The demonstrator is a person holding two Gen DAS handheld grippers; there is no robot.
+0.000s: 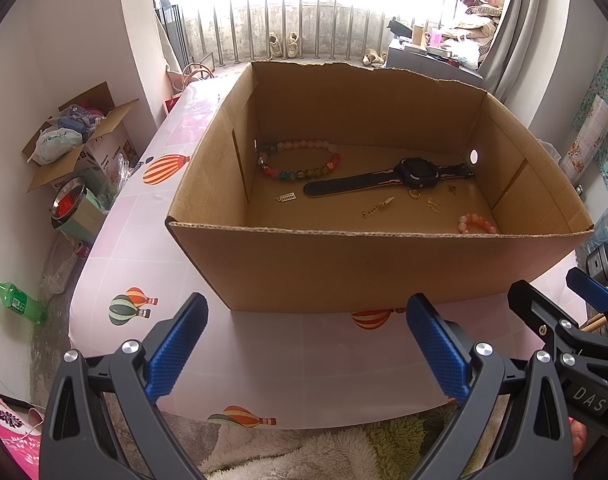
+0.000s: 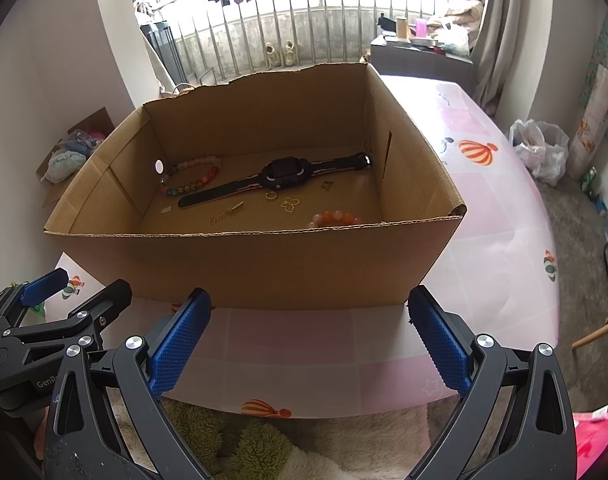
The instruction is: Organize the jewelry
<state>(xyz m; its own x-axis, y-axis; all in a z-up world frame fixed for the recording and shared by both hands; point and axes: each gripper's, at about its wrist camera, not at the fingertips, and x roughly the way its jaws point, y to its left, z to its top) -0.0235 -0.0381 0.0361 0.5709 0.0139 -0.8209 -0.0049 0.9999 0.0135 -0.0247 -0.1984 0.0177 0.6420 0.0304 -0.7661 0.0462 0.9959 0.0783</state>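
Jewelry lies scattered on the floor of the cardboard box [image 1: 344, 268]: a black watch [image 1: 418, 172] across the far middle, a multicolored bead bracelet [image 1: 300, 160] far left, a pink bead bracelet [image 1: 476, 223] near right, with small gold pieces [image 1: 434, 205] between. All look light; the beads are likely slippery, the watch strap soft and easiest to pinch. The left gripper [image 1: 304, 348] and right gripper [image 2: 308, 344] hover wide open and empty, near the box's front wall.

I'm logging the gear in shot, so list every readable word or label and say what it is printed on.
"DAS": on the black body of the right tool, seen from the left wrist view.
"GenR", cut off: on the left tool, seen from the right wrist view.
Print on the floor boxes and green bottle: too small to read.
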